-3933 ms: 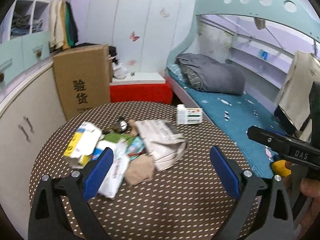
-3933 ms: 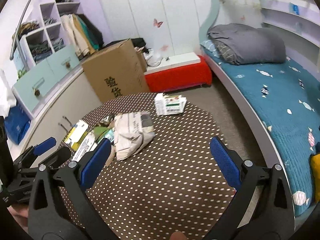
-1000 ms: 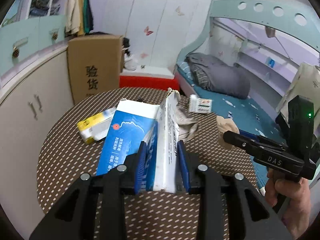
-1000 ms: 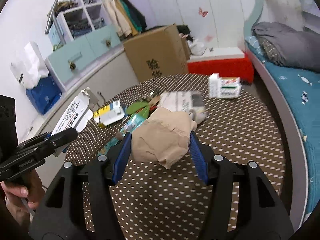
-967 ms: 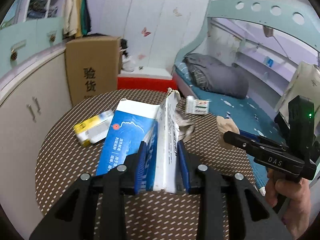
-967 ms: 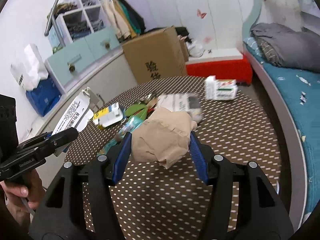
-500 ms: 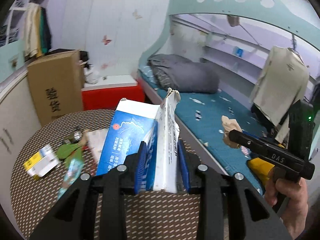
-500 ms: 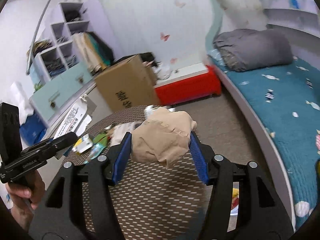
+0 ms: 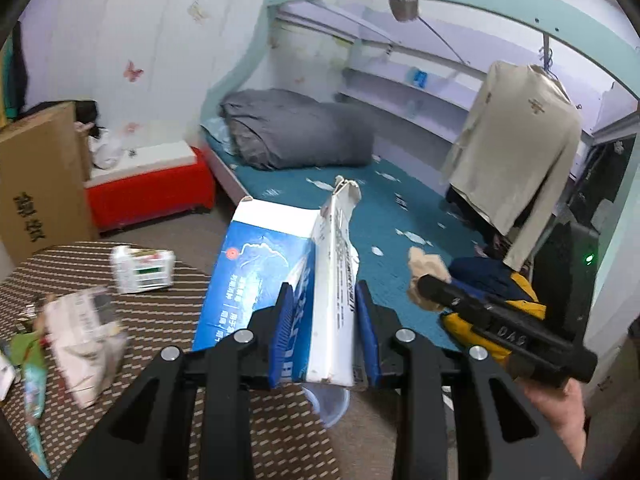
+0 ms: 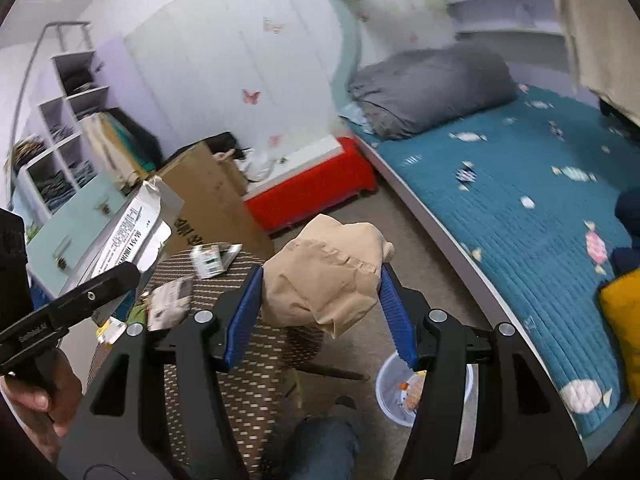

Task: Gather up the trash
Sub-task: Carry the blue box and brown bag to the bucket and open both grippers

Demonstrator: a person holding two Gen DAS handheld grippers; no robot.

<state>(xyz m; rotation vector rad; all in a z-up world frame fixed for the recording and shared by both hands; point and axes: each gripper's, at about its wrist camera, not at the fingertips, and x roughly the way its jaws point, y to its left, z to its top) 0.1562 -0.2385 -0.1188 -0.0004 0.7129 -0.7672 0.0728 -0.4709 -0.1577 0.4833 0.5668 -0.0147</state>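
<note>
tongs in your left hand (image 9: 323,332) are clamped on a flattened blue and white carton (image 9: 280,280), which stands up between the blue pads. your right tongs (image 10: 322,312) squeeze a crumpled tan paper wad (image 10: 326,276), both pads pressing its sides. below the right tongs, on the floor, sits a small clear bin (image 10: 394,394) with scraps in it. behind and left of both tongs, the dotted worktop (image 9: 160,320) carries a white box (image 9: 142,268) and a crumpled newspaper (image 9: 86,332).
</note>
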